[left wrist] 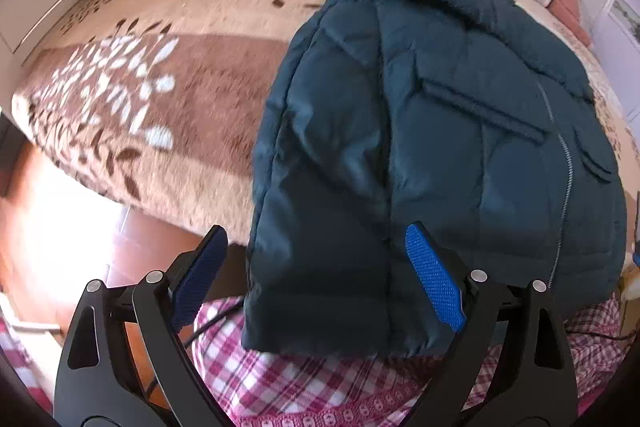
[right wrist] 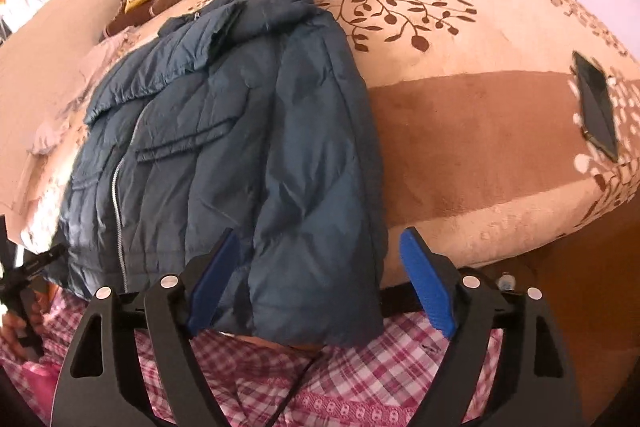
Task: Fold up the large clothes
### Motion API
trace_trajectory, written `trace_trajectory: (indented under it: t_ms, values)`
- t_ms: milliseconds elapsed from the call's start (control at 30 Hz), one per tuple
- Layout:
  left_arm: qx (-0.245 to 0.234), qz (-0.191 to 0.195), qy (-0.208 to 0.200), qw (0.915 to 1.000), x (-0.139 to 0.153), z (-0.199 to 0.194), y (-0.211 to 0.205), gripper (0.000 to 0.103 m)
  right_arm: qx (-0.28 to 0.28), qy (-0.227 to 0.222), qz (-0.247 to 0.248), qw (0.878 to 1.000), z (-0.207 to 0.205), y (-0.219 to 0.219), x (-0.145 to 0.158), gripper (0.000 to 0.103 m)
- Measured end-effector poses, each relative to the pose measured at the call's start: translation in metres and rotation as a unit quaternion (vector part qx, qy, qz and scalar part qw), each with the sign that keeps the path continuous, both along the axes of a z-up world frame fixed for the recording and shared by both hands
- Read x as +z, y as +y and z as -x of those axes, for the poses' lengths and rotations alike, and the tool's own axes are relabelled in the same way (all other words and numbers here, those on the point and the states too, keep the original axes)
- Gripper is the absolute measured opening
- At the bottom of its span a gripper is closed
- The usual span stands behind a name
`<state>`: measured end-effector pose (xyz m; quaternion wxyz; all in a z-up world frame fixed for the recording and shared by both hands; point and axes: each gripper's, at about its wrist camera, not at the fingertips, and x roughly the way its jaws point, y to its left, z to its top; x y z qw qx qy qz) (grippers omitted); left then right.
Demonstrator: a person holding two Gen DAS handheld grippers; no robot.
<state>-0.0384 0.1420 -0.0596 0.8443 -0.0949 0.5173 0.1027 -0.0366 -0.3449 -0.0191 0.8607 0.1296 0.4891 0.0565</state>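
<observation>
My left claw point(left wrist: 316, 277) is released, its blue pads point(left wrist: 434, 277) spread on either side of the jacket's point(left wrist: 420, 131) hem, not pressing it. My right claw point(right wrist: 324, 283) is also spread wide, the jacket's point(right wrist: 224, 147) folded sleeve lying loose between its pads. The jacket lies ahead of both claws on the blanket point(right wrist: 460, 131). A phone point(right wrist: 596, 107) rests far to the right claw's right.
</observation>
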Motion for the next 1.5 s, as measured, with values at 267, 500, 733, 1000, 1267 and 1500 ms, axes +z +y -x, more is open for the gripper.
trace_trajectory:
  t_ms: [267,500,733,1000,1267,1500]
  values:
    - [-0.013,0.009,0.001,0.9999,-0.006,-0.015,-0.001,0.090,-0.013,0.017,0.032,0.999,-0.008,-0.002,-0.007,0.080]
    - [-0.026,0.022,0.018,0.9993,-0.019,-0.022,-0.001,0.090,-0.005,0.034,0.032,0.999,-0.013,-0.005,-0.011,0.079]
    - [-0.026,0.043,0.026,0.9984,-0.023,-0.024,0.004,0.090,0.023,0.082,0.004,0.996,-0.020,-0.005,-0.034,0.078]
    - [-0.060,0.079,0.030,0.9946,-0.029,-0.022,0.011,0.090,0.038,0.106,-0.046,0.993,-0.020,-0.009,-0.053,0.075]
    - [-0.072,0.148,0.026,0.9861,-0.035,-0.012,0.027,0.060,0.049,0.109,-0.076,0.990,-0.015,-0.018,-0.054,0.047]
    - [-0.089,0.145,-0.004,0.9853,-0.007,-0.002,0.028,0.016,0.055,0.086,-0.139,0.985,-0.011,-0.018,-0.037,0.012]
